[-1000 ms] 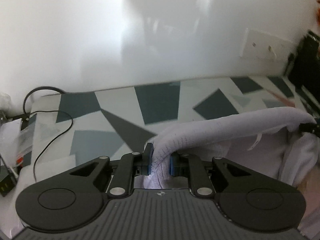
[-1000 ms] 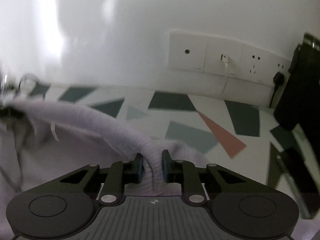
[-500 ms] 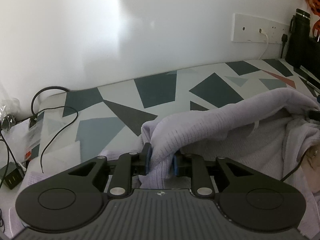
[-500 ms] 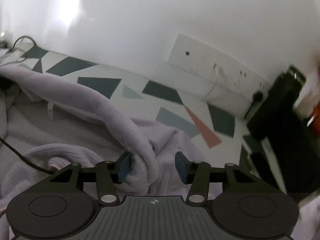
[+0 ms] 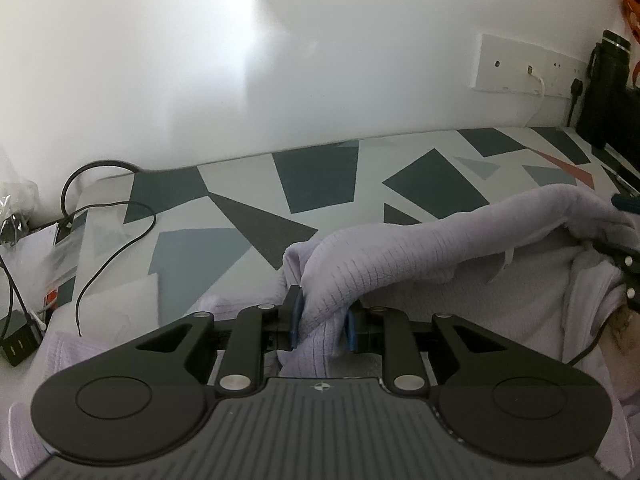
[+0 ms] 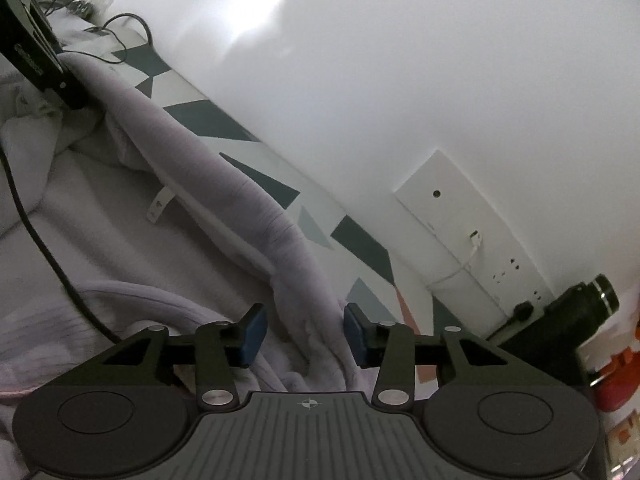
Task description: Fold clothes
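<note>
Since the earlier frames the right gripper [image 6: 305,334] is seen with its jaws spread wide and the lilac sweater [image 5: 400,256] edge let go between them, while the whole edge is lowered toward the patterned tabletop [image 5: 320,172]. One end of that rolled edge is pinched tight in the left gripper [image 5: 322,322]. Its long axis is stretched from left gripper to right, parallel to the wall, so the left side is judged nearer for any further fold

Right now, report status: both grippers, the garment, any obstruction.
Left gripper shut on the lilac ribbed knit garment. Right gripper open, the rolled edge lying loose between its pads. Thin black cable lies across the fabric.
</note>
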Action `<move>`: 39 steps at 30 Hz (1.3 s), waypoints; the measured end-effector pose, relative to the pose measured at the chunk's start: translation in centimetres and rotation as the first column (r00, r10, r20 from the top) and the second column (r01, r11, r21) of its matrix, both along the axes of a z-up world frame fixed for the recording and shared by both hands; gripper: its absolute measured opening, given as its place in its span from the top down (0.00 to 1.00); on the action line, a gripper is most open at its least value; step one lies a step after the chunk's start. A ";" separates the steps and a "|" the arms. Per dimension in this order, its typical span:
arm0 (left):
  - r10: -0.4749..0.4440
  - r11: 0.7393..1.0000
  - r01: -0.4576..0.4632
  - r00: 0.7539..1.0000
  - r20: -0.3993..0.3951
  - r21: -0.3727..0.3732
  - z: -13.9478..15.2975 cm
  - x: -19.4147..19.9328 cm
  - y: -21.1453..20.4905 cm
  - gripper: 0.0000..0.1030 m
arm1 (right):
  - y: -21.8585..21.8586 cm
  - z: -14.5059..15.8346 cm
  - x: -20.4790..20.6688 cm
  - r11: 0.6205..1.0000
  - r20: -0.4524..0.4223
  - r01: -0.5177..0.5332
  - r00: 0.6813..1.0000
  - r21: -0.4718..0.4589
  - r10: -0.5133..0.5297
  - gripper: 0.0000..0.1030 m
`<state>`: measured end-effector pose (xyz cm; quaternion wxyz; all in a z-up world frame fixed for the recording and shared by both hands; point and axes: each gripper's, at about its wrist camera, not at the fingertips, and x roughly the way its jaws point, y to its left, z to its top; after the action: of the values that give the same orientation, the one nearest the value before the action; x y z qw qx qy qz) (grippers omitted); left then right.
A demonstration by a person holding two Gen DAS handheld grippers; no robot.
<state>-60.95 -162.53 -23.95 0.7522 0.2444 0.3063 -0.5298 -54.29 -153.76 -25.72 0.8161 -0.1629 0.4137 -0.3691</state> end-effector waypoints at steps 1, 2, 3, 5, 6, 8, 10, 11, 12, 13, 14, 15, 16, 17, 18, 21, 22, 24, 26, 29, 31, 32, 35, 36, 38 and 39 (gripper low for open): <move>0.001 1.000 -0.001 1.000 -0.006 0.000 0.0 0.1 0.0 0.78 | 0.0 -0.1 0.2 1.000 -0.018 -0.014 1.000 -0.015 0.014 0.67; 0.002 1.000 -0.002 1.000 -0.013 0.000 0.0 0.2 0.0 0.78 | 0.0 -0.3 0.4 0.999 -0.038 -0.030 0.999 -0.034 0.029 0.68; 0.004 1.000 -0.004 1.000 -0.020 0.001 0.0 0.3 0.0 0.78 | 0.1 -0.6 0.6 0.997 -0.060 -0.046 0.997 -0.054 0.043 0.68; 0.006 1.000 -0.006 1.000 -0.030 0.003 0.0 0.4 -0.1 0.78 | 0.4 -1.1 1.1 0.992 -0.106 -0.079 0.992 -0.099 0.069 0.68; 0.006 1.000 -0.006 0.999 -0.033 0.005 0.0 0.5 -0.1 0.78 | 0.6 -1.5 1.4 0.987 -0.131 -0.098 0.988 -0.124 0.081 0.68; 0.006 1.000 -0.006 0.999 -0.037 0.008 0.1 0.5 -0.2 0.78 | 1.1 -2.2 1.7 0.974 -0.177 -0.135 0.979 -0.180 0.103 0.68; 0.003 1.000 -0.003 0.999 -0.035 0.010 0.1 0.5 -0.2 0.78 | 1.4 -2.9 2.0 0.959 -0.217 -0.168 0.969 -0.228 0.118 0.68; 0.002 1.000 -0.002 0.999 -0.033 0.010 0.1 0.5 -0.2 0.78 | 1.5 -3.2 2.1 0.952 -0.233 -0.182 0.965 -0.248 0.123 0.68; 0.001 1.000 0.000 1.000 -0.031 0.011 0.1 0.4 -0.2 0.78 | 1.7 -3.6 2.2 0.944 -0.249 -0.195 0.960 -0.267 0.128 0.70; 0.000 1.000 0.000 1.000 -0.030 0.011 0.1 0.4 -0.2 0.78 | 1.6 -3.7 2.3 0.944 -0.254 -0.198 0.959 -0.264 0.130 0.73; 0.000 1.000 0.000 0.999 -0.032 0.010 0.1 0.4 -0.2 0.78 | 1.5 -3.8 2.3 0.946 -0.256 -0.199 0.958 -0.257 0.132 0.76; 0.000 1.000 0.000 0.999 -0.036 0.009 0.1 0.5 -0.2 0.78 | 1.3 -3.9 2.3 0.948 -0.258 -0.200 0.957 -0.249 0.134 0.79; -0.002 1.000 0.002 0.999 -0.045 0.006 0.1 0.6 -0.1 0.78 | 1.2 -3.9 2.3 0.951 -0.258 -0.202 0.956 -0.236 0.139 0.83; -0.007 1.000 0.008 0.999 -0.054 0.003 0.2 0.8 0.0 0.78 | 0.9 -3.7 2.2 0.957 -0.254 -0.202 0.956 -0.206 0.147 0.88; -0.014 1.000 0.015 0.998 -0.062 0.002 0.3 1.0 0.1 0.78 | 0.5 -3.0 2.0 0.969 -0.225 -0.195 0.962 -0.153 0.158 0.89; -0.025 1.000 0.024 0.996 -0.089 -0.013 0.4 1.9 0.7 0.78 | -1.6 0.2 0.1 0.981 -0.055 -0.176 0.982 0.085 0.181 0.92; -0.026 1.000 0.024 0.994 -0.102 -0.019 0.4 2.2 1.0 0.77 | -2.8 1.3 -0.9 0.967 0.025 -0.169 0.986 0.189 0.168 0.92; -0.032 0.999 0.029 0.992 -0.120 -0.027 0.4 2.6 1.5 0.77 | -5.3 3.3 -3.0 0.908 0.151 -0.176 0.980 0.380 0.127 0.93; -0.039 0.999 0.036 0.992 -0.119 -0.027 0.2 2.4 1.9 0.75 | -6.3 3.8 -4.3 0.865 0.165 -0.202 0.976 0.460 0.141 0.93; -0.025 1.000 0.024 0.995 -0.092 -0.015 -0.2 1.9 2.0 0.73 | -5.3 3.6 -4.0 0.857 0.124 -0.224 0.974 0.465 0.187 0.93; -0.035 0.999 0.035 0.998 -0.048 -0.005 -0.1 1.4 2.0 0.69 | -4.7 3.1 -3.9 0.865 0.116 -0.212 0.977 0.455 0.178 0.93; -0.041 0.999 0.041 0.999 -0.025 0.000 0.0 1.1 2.0 0.66 | -4.3 2.7 -3.8 0.869 0.118 -0.201 0.979 0.452 0.165 0.93; -0.062 0.998 0.061 0.997 0.046 0.018 0.2 0.3 2.0 0.59 | -3.0 2.2 -3.8 0.886 0.122 -0.180 0.982 0.427 0.141 0.92; -0.069 0.997 0.068 0.995 0.069 0.024 0.2 0.0 2.0 0.57 | -2.6 2.2 -3.8 0.894 0.119 -0.178 0.983 0.411 0.141 0.92; -0.084 0.996 0.080 0.990 0.116 0.036 0.4 -0.5 2.0 0.58 | -2.2 2.1 -3.8 0.908 0.105 -0.181 0.983 0.378 0.152 0.91; -0.091 0.995 0.086 0.986 0.139 0.043 0.4 -0.8 2.0 0.58 | -2.1 2.0 -3.7 0.915 0.096 -0.182 0.983 0.360 0.157 0.91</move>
<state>-61.75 -160.57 -23.54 0.7430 0.3081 0.2511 -0.5385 -57.94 -155.85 -23.68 0.8741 -0.0305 0.4328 -0.2183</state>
